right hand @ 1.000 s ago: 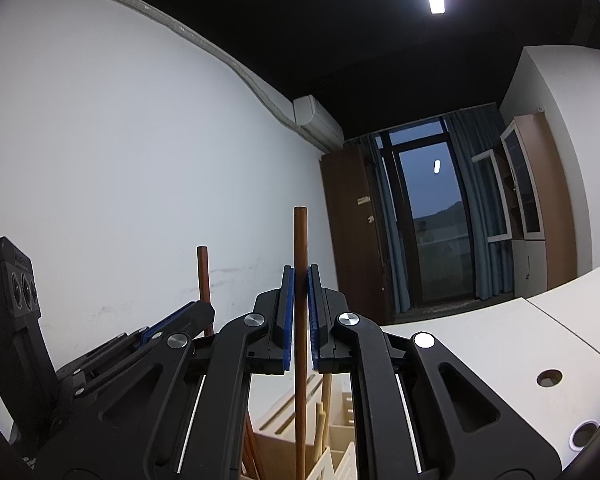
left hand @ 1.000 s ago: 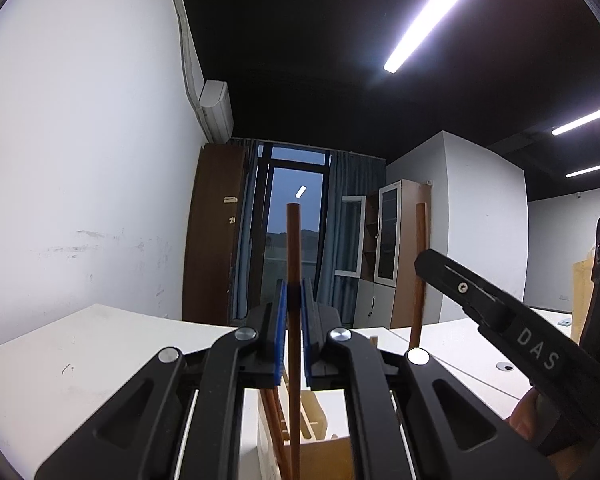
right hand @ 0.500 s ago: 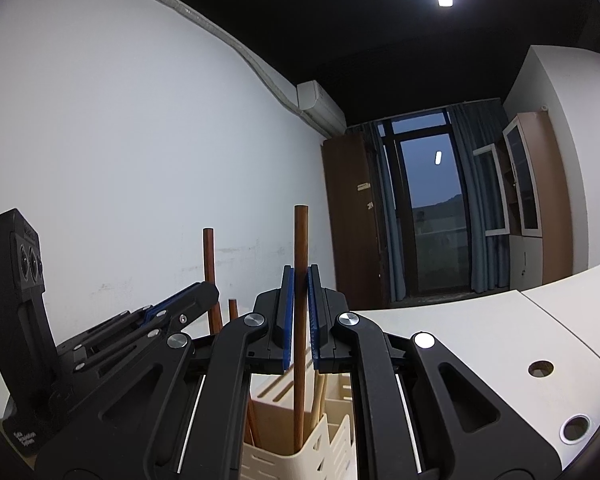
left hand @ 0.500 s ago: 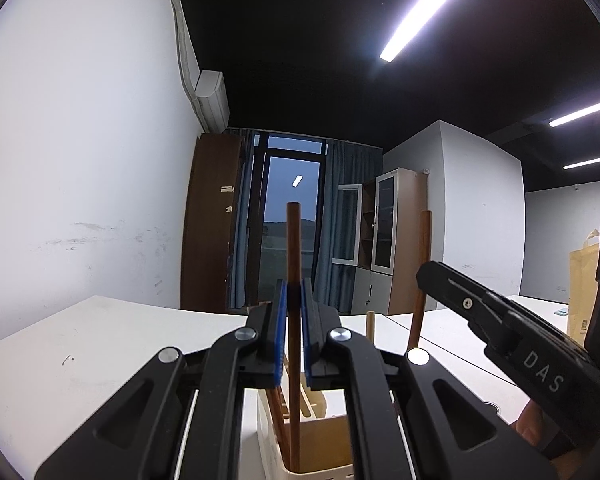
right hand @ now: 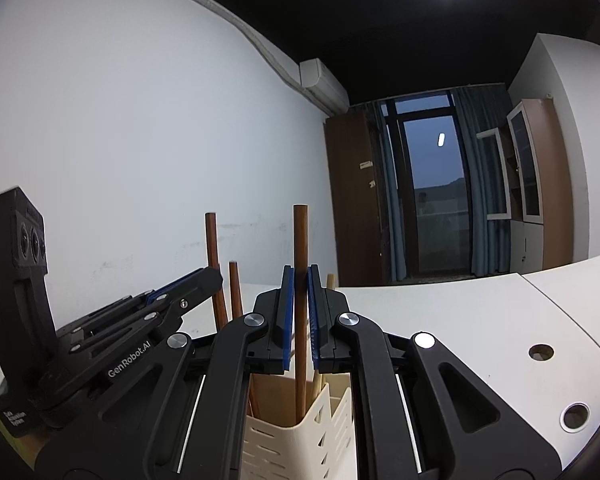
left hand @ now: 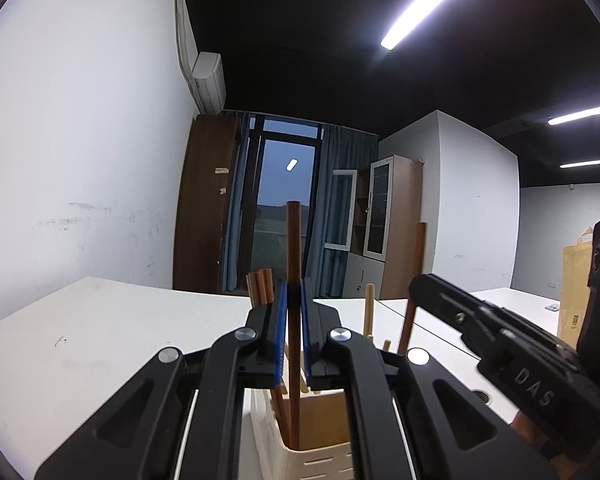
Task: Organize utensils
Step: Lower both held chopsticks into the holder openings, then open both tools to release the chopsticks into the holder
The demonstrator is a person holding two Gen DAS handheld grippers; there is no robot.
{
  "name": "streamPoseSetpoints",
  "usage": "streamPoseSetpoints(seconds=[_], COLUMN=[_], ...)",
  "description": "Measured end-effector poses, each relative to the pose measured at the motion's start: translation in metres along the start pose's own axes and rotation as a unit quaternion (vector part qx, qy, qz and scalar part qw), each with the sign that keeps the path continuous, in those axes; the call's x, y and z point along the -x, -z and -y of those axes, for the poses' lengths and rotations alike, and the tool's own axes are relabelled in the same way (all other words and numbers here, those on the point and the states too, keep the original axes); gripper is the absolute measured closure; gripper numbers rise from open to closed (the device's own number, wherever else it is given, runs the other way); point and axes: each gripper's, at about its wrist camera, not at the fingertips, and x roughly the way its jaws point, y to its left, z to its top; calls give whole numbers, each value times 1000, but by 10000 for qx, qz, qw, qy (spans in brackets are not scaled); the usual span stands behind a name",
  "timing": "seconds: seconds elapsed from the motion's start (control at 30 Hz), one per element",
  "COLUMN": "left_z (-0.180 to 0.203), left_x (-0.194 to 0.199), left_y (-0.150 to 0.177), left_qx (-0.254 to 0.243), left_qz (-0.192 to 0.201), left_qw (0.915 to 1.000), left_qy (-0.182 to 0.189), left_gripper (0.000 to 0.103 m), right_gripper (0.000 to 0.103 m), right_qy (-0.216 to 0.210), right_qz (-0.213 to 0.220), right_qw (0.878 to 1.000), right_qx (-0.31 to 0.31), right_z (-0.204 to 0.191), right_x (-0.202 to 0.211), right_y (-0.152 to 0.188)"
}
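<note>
Here, left hand-held gripper (left hand: 294,336) level, clamping upright chopstick (left hand: 293,248), right hand-held gripper (right hand: 300,316) likewise clamping another chopstick (right hand: 300,240).

- White table (left hand: 112,332): matte top, a small dark scuff mark (left hand: 61,341) near its left part in the left wrist view
- Seams divide the top into adjoining panels (right hand: 556,304)
- Round cable holes in the top: one open (right hand: 541,352), one with a metal ring (right hand: 576,416)
- Cream slotted utensil holder (right hand: 300,446) stands on the top
- Yellow-tan bag (left hand: 576,280) stands on the far right panel, with a small flat object (left hand: 553,307) just beside it
</note>
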Motion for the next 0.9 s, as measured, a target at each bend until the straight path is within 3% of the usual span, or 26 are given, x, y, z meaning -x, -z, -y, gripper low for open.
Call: streamPoseSetpoints(seconds=[0.37,0.43,0.57,0.63,0.9], left_z=[-2,-3,-5,-4,-3], left_x=[12,15,19,20,38], left_y=[-1,-1,-1,-2,-7], left_qx=[-12,-4,15,-24,-117], left_qz=[-23,-10,-56,-99,-226], left_qw=[10000,10000,9999,9999,9995], left_qy=[-61,-84,-86,-97,-202], left_gripper=[96,89,84,82,77], right_gripper=[91,91,91,80,75], right_qy=[171,177,230,260,355], right_qz=[-112,-136,-158,-145,-240], right_qw=[9997,9996,9995,9995,9991], right_qx=[-139,-163,-155,-115,-59], right_z=[13,14,15,13,6], right_x=[6,8,13,17,32], right_y=[-2,-1,1,0,-3])
